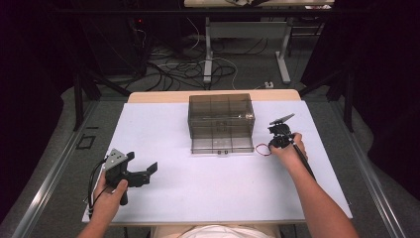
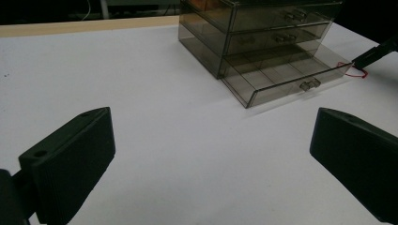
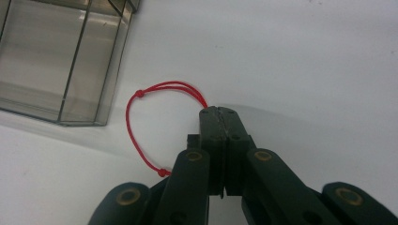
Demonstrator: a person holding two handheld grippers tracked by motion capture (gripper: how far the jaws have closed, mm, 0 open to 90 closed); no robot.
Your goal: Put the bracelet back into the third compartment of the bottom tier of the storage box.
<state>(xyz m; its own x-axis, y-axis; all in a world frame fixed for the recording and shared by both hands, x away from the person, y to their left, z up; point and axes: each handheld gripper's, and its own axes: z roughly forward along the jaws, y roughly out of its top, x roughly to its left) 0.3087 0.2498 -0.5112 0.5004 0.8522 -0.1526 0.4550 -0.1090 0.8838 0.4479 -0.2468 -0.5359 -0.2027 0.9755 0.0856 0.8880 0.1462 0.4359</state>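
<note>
At the left of the white worktop [image 1: 198, 183], the left gripper [image 1: 148, 171] is held in the person's left hand [image 1: 111, 193], low over the surface and well apart from every other item. Its black fingers [image 2: 70, 164] are seen in the left gripper view to stand wide, with nothing between them but bare worktop.

At the middle of the worktop, towards its far edge, a smoke-tinted transparent plastic drawer cabinet [image 1: 221, 116] is placed. Three drawers are stacked in it, and the lowest drawer [image 2: 281, 77] is drawn out towards the person; its compartments are seen through the clear walls.

Just beside the right front corner of that open drawer, a thin red cord loop with small knots [image 3: 141, 122] lies on the worktop. One end of the loop is pinched at the tips of the right gripper [image 3: 219, 112], whose fingers are closed tight on the cord; the remainder of the loop curves away flat on the surface towards the drawer. The right gripper is held by the person's right hand [image 1: 289, 151], pointed steeply down at the worktop.
</note>
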